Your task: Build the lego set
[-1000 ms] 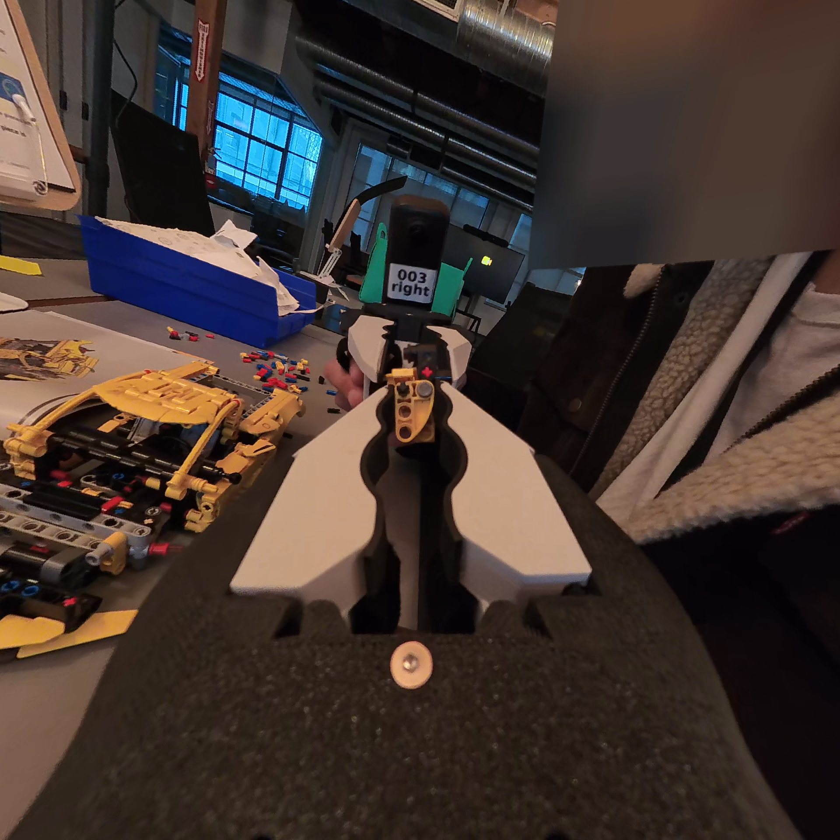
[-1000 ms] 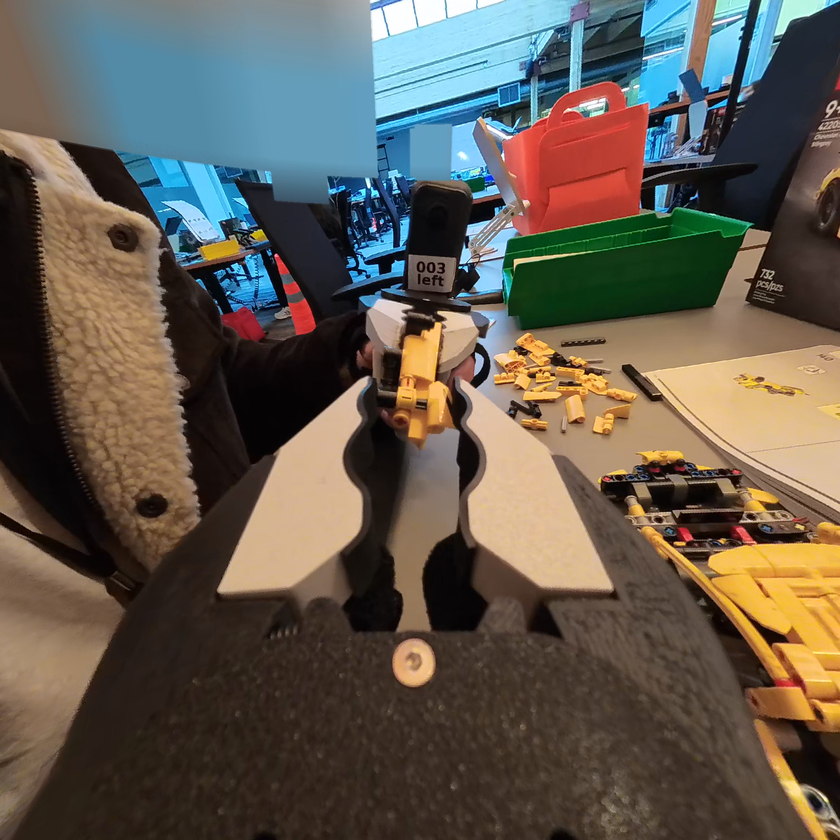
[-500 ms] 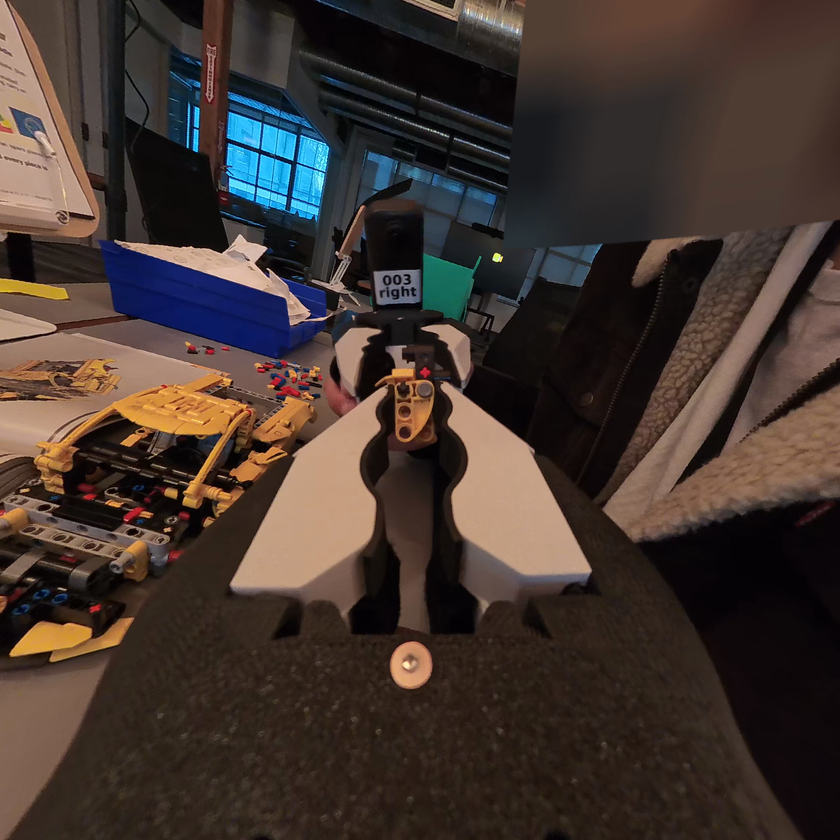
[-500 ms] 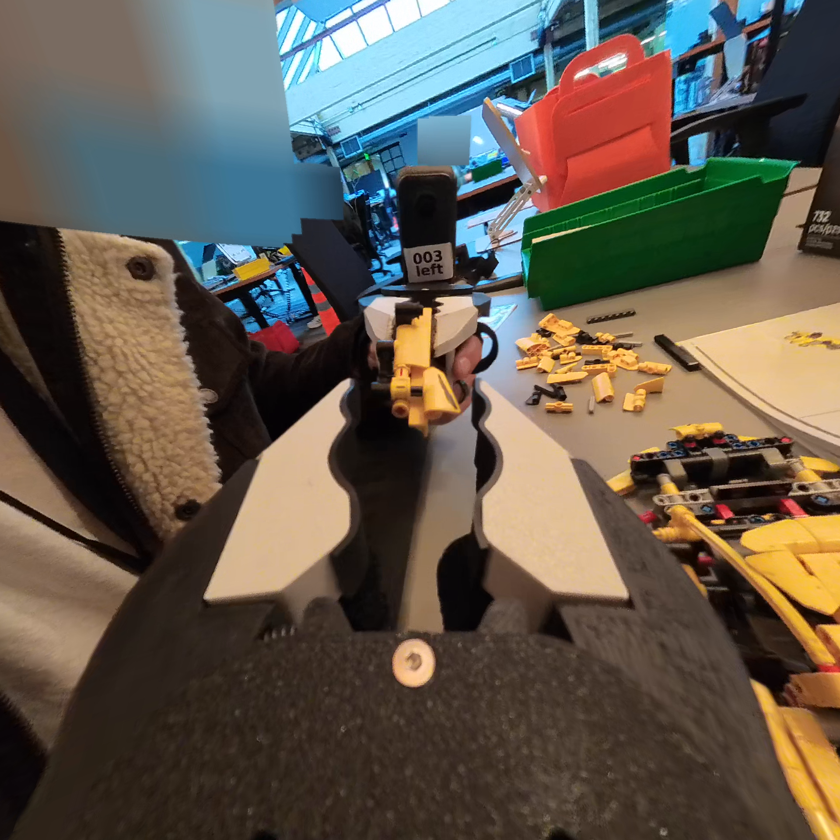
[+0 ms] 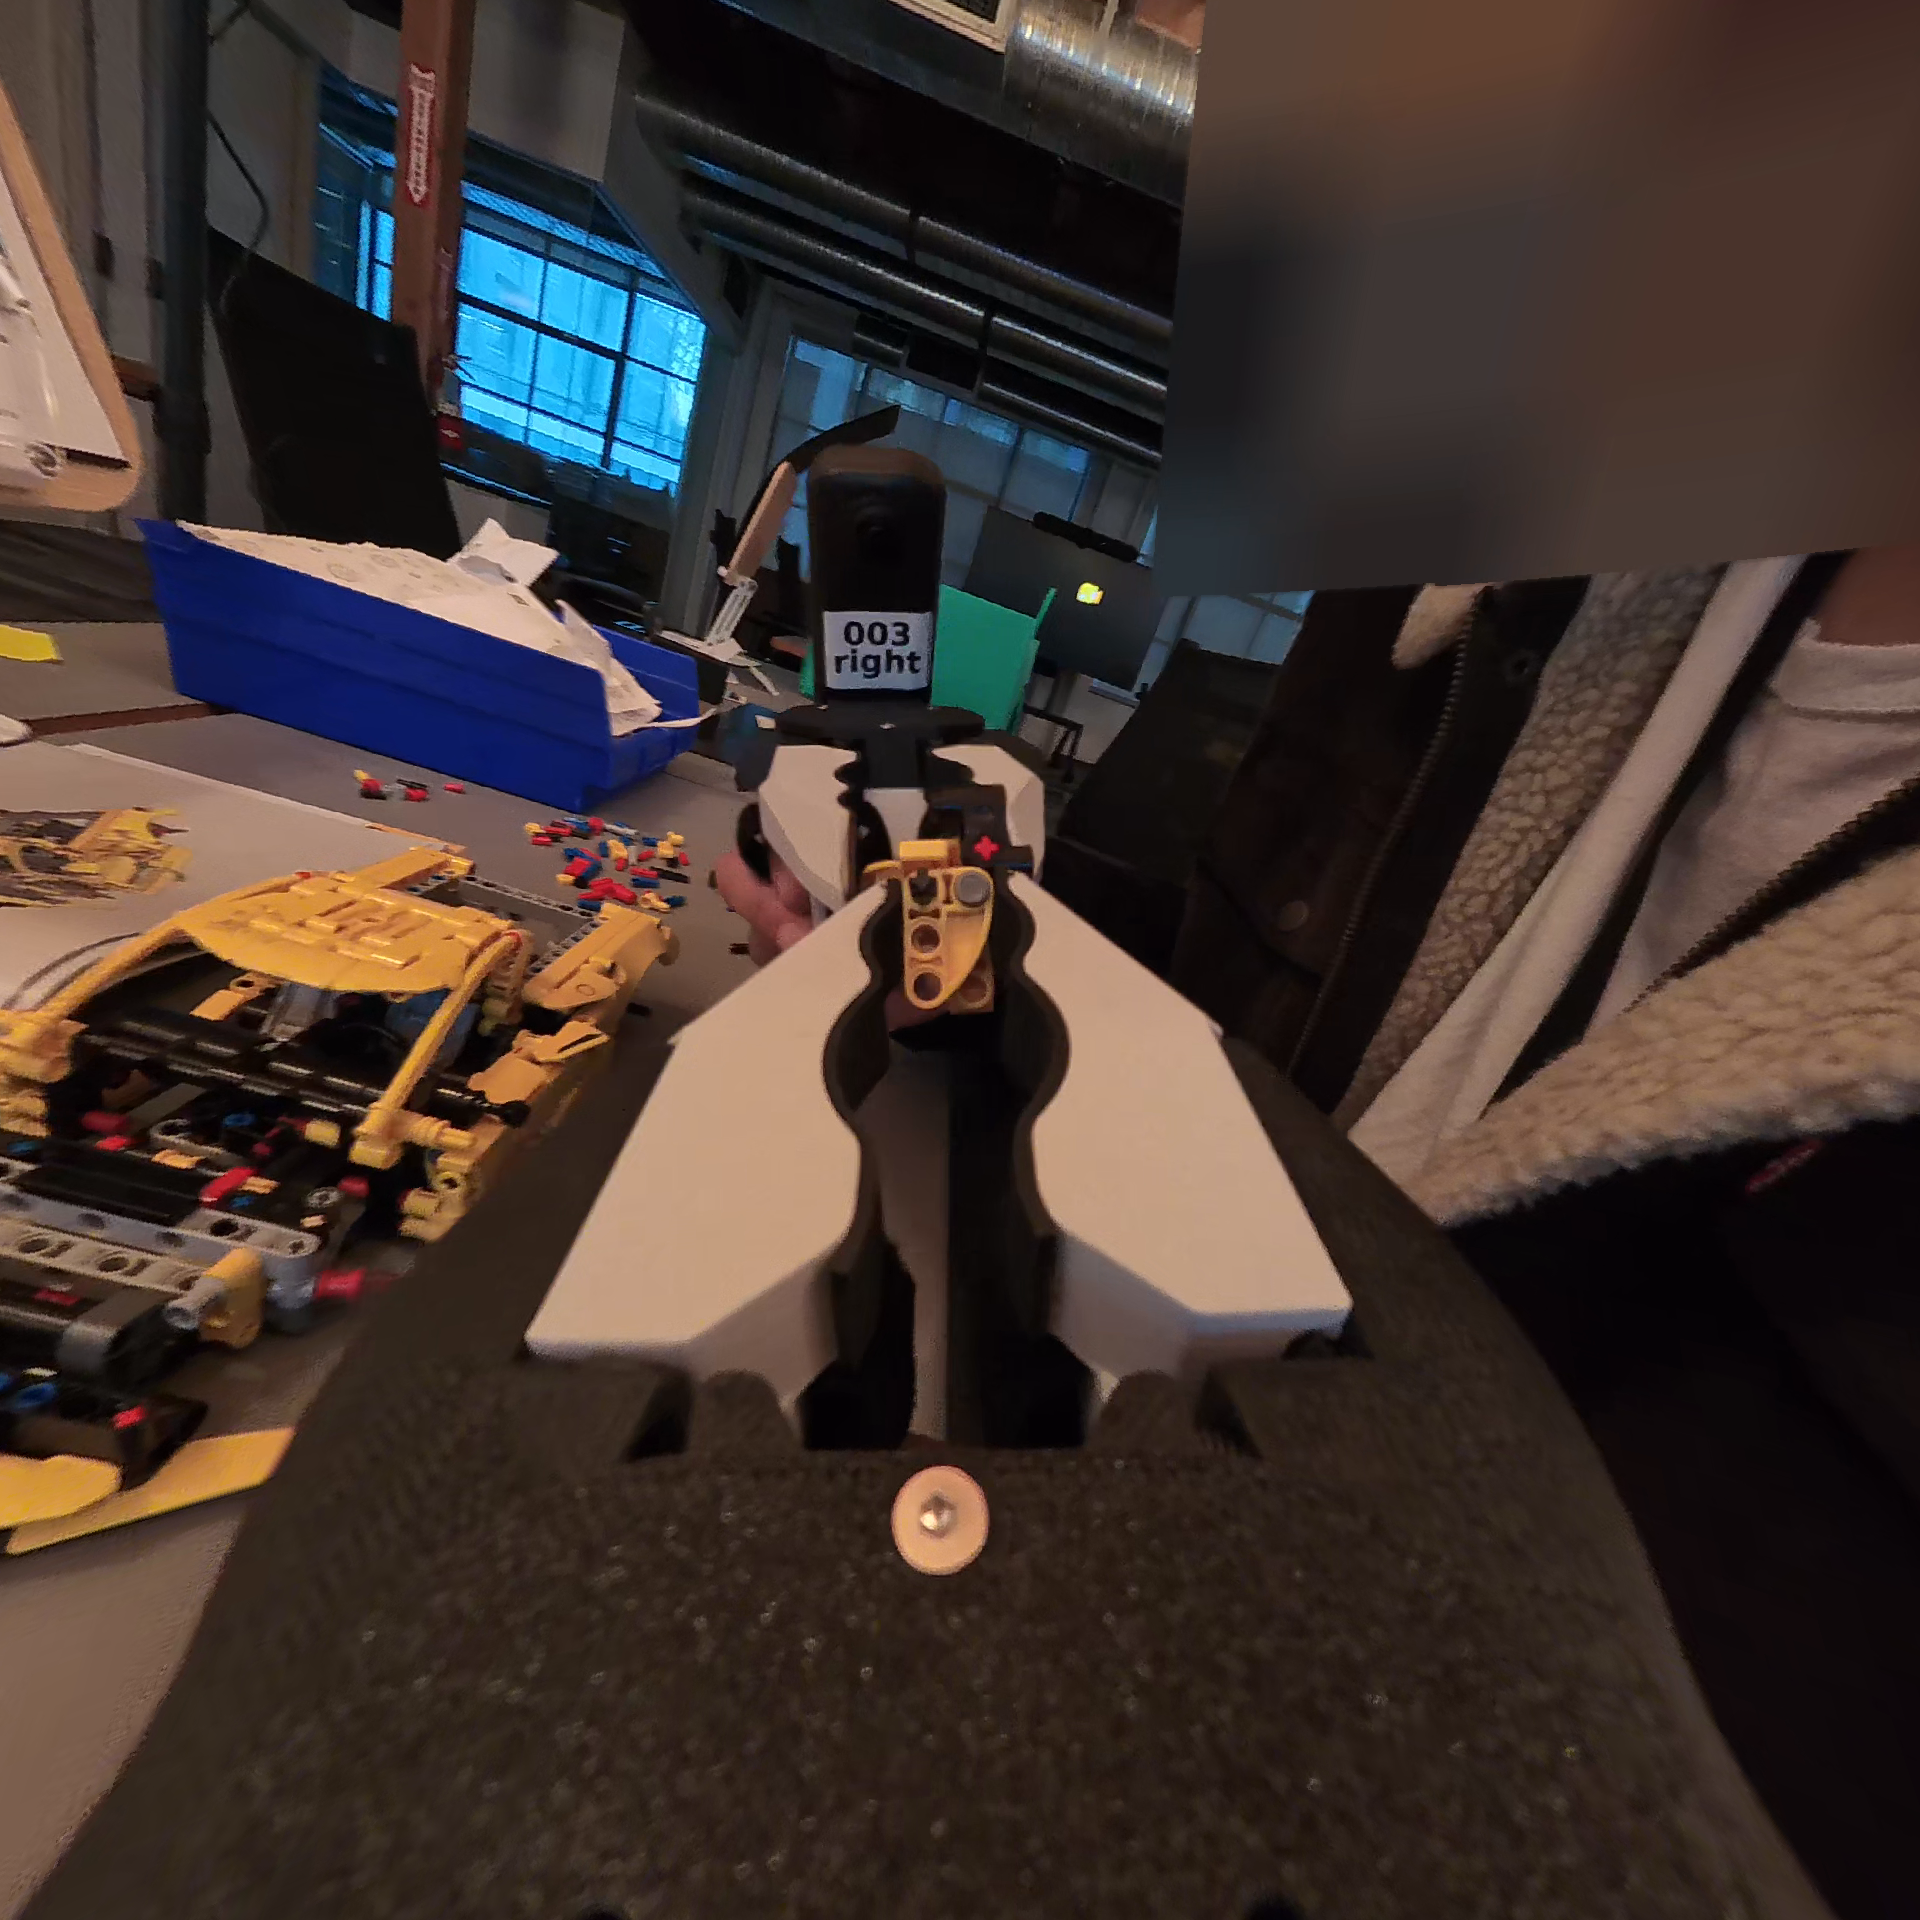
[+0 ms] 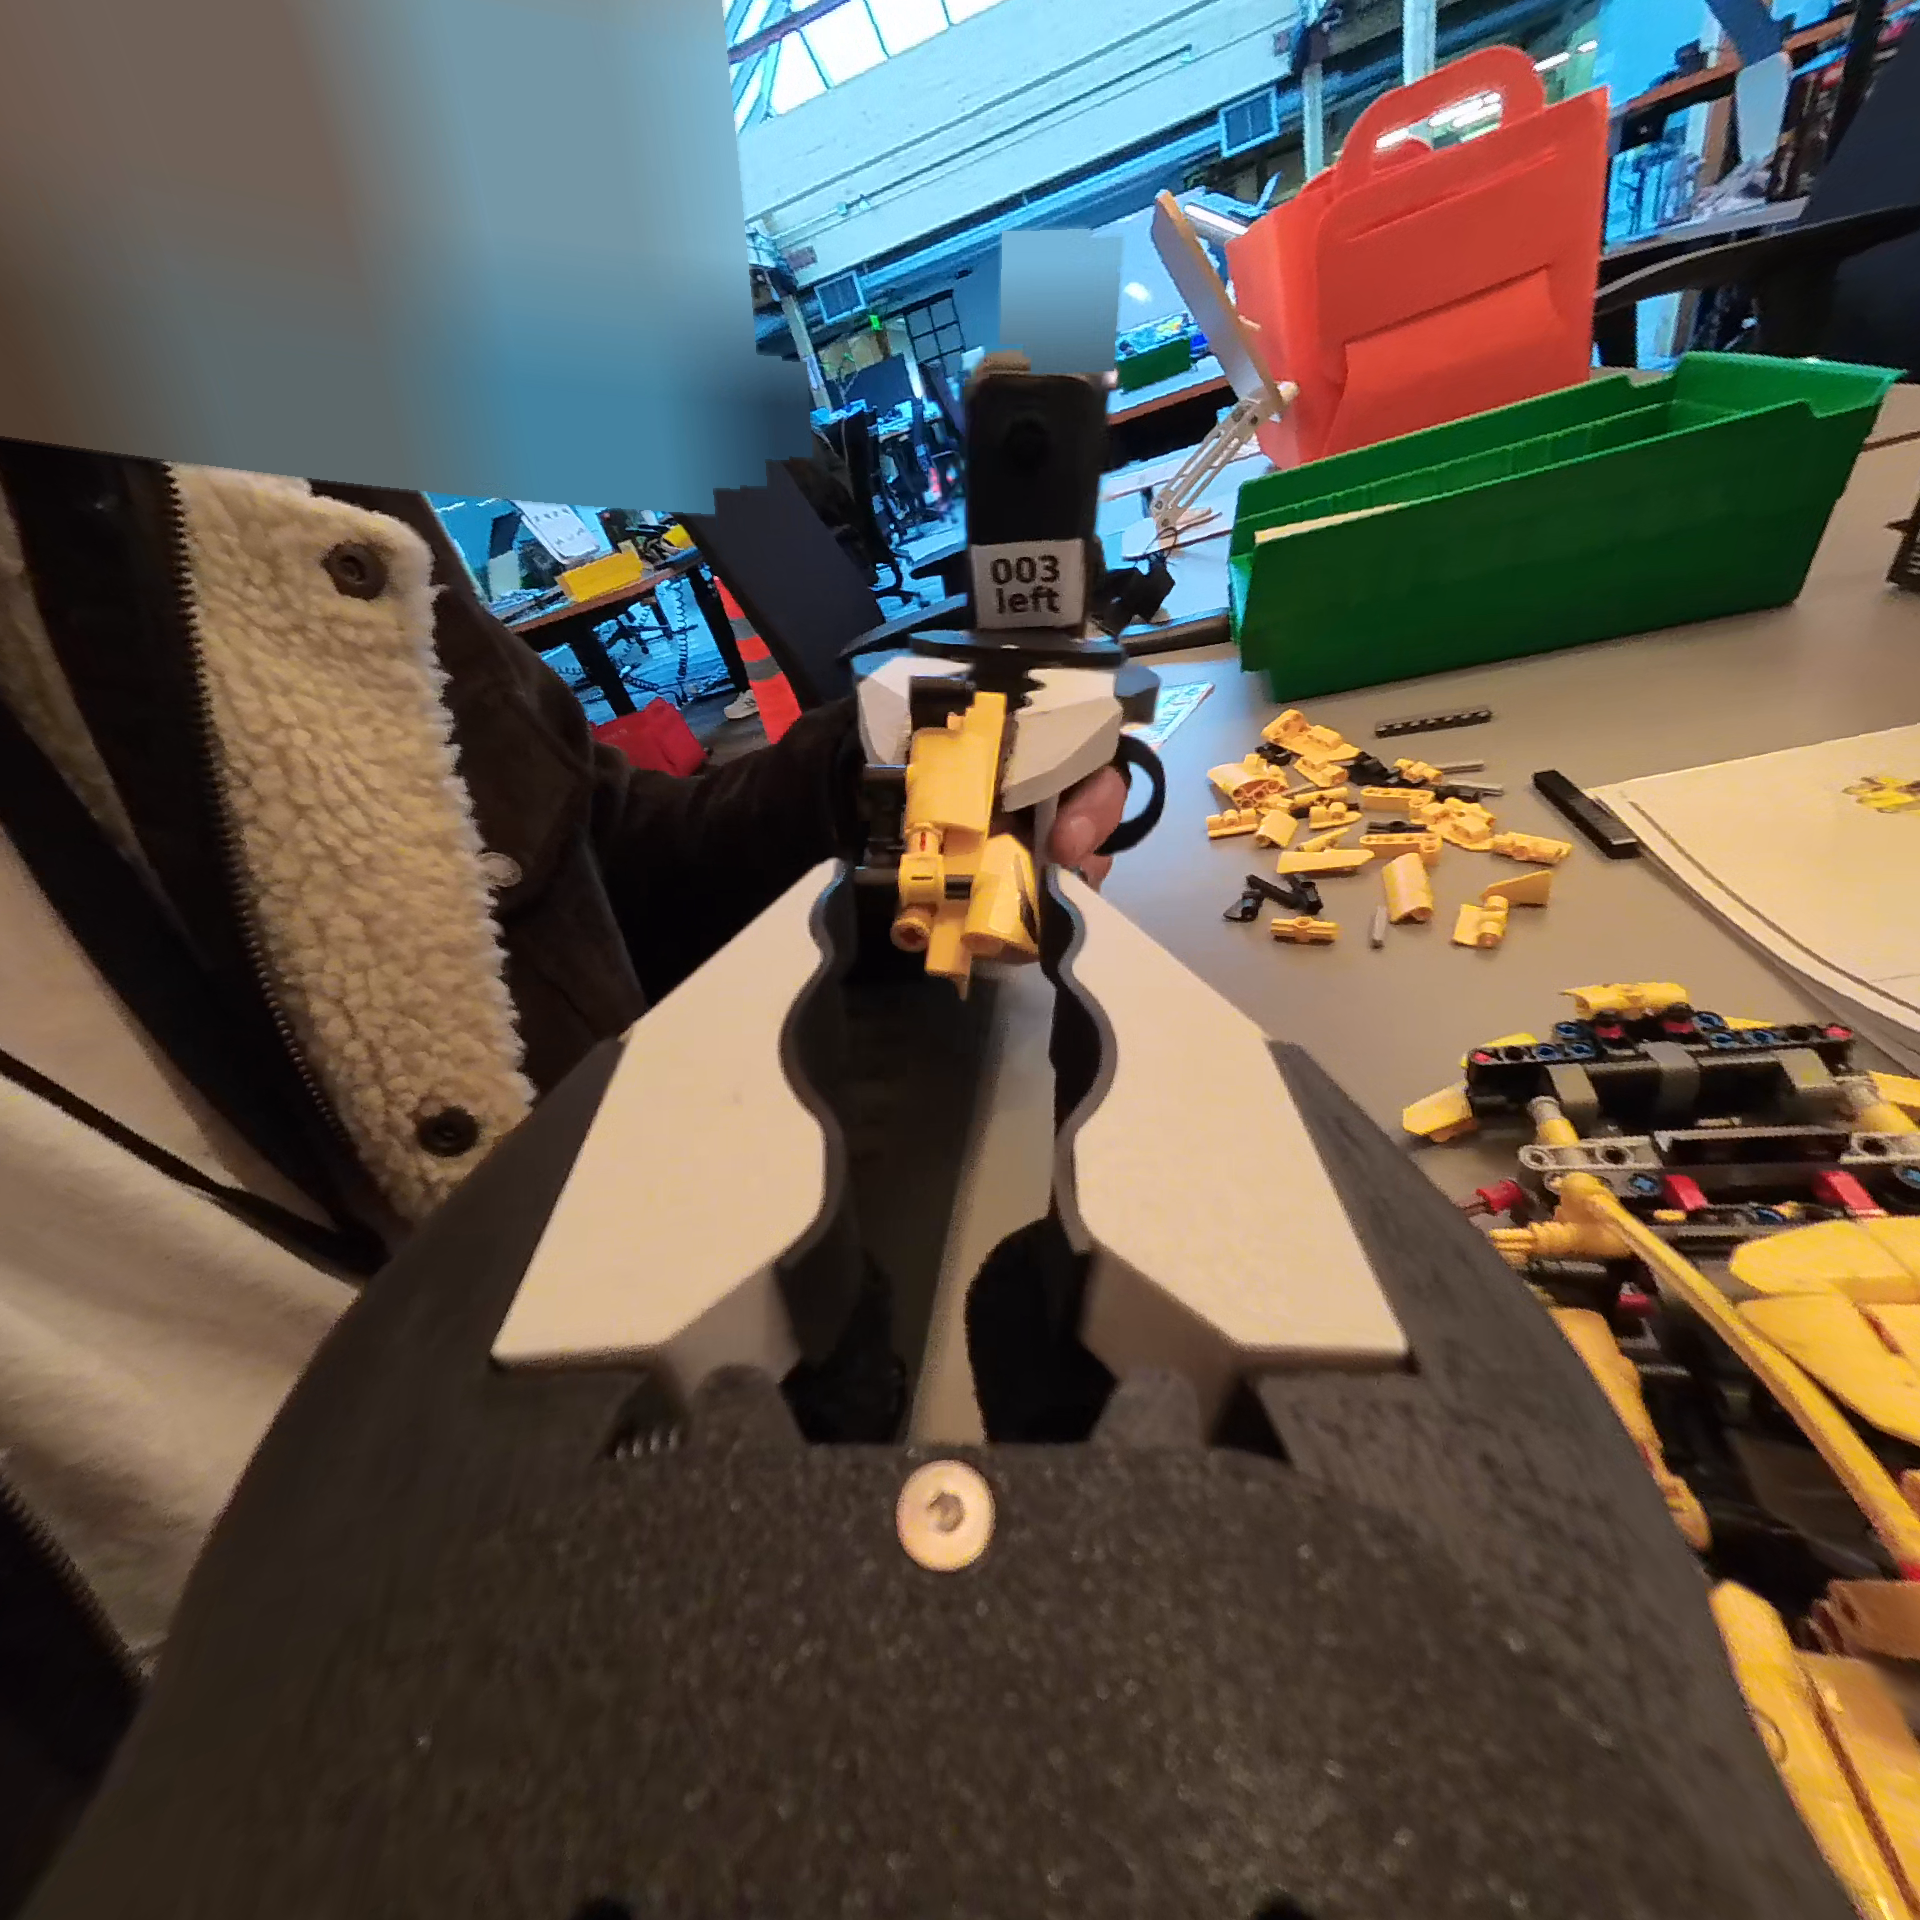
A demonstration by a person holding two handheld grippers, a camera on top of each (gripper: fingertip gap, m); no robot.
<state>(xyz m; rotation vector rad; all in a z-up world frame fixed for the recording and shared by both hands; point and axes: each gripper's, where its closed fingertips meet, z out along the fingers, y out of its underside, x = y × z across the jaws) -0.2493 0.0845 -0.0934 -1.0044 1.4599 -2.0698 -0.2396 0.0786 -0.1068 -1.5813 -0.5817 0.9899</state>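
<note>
Our left gripper (image 5: 940,935) fingers clamp the small yellow lego sub-assembly (image 5: 943,940); our right gripper (image 6: 961,925) fingers sit parted around it, above the grey table (image 6: 1683,707).

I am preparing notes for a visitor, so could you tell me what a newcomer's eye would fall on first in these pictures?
First, the small yellow lego sub-assembly held up in mid-air between the left gripper and the right gripper, which face each other in front of the person's fleece-lined jacket. Next, the half-built yellow car on the grey table, with loose yellow pieces before a green bin.
</note>
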